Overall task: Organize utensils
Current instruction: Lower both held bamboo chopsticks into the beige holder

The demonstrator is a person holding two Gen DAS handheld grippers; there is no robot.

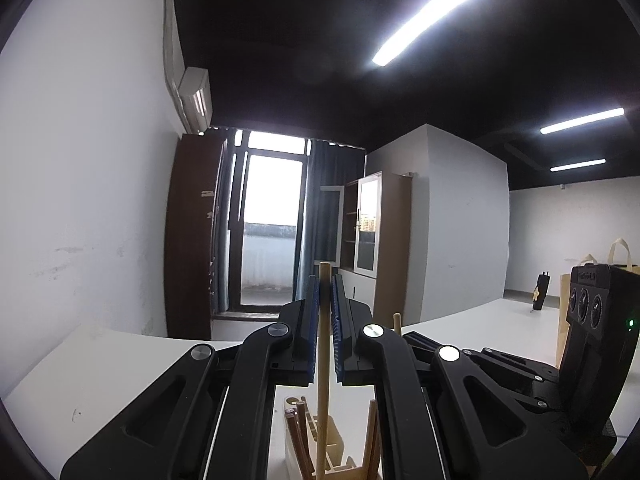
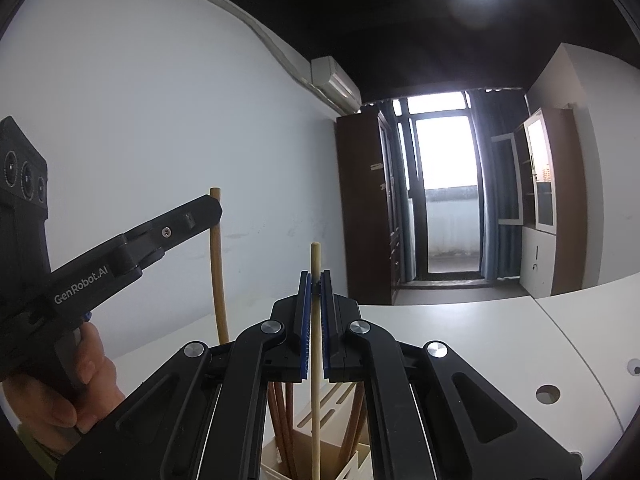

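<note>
Both hand-held grippers were clenched, each on one upright stick. In the left wrist view, the left hand-held gripper (image 1: 327, 312) grasped a long pale wooden rod (image 1: 323, 380) at frame centre, its lower end reaching down into the cream plastic slotted utensil holder (image 1: 296, 440) at the bottom edge. In the right wrist view, the right hand-held gripper (image 2: 315, 312) pinched a thinner pale wooden stick (image 2: 316, 384) the same way, above the same holder (image 2: 360, 460), where several darker brown sticks (image 2: 282, 424) already stood. The holder sat on the white desk (image 2: 460, 344). Vertical holds probably kept each utensil aligned with its compartment for a straight drop. A person's hand (image 2: 60, 392) showed at lower left.
</note>
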